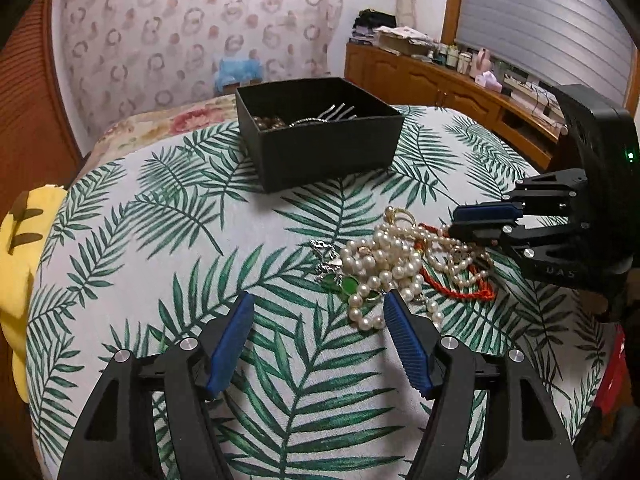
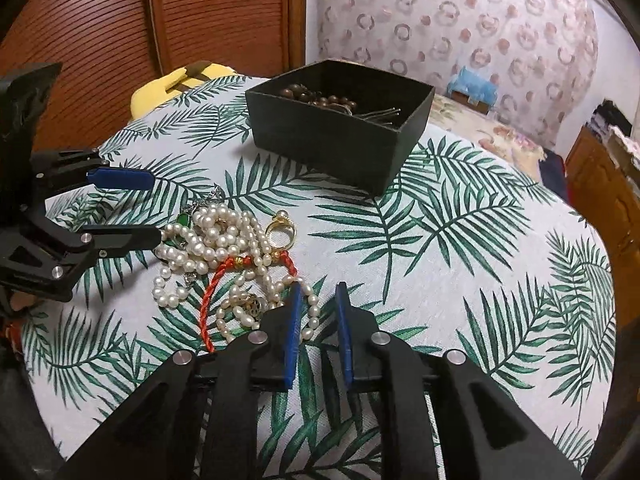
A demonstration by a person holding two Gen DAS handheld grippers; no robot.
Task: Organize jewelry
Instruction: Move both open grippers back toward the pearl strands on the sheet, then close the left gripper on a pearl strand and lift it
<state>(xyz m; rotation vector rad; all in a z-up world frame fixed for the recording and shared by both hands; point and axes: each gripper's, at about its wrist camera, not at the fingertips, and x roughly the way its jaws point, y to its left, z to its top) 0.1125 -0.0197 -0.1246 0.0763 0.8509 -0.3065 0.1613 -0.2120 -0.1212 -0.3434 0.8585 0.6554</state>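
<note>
The left gripper [image 1: 318, 300] is held wide open and empty, the right gripper [image 2: 318, 292] narrowly parted around a pearl strand [image 2: 312, 312], the black box [image 2: 340, 128] at 12 o'clock.

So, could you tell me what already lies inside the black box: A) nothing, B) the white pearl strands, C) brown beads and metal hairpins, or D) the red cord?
C: the black box holds brown beads and metal hairpins, while the pearl strands and red cord lie outside on the leaf-print cloth.
</note>
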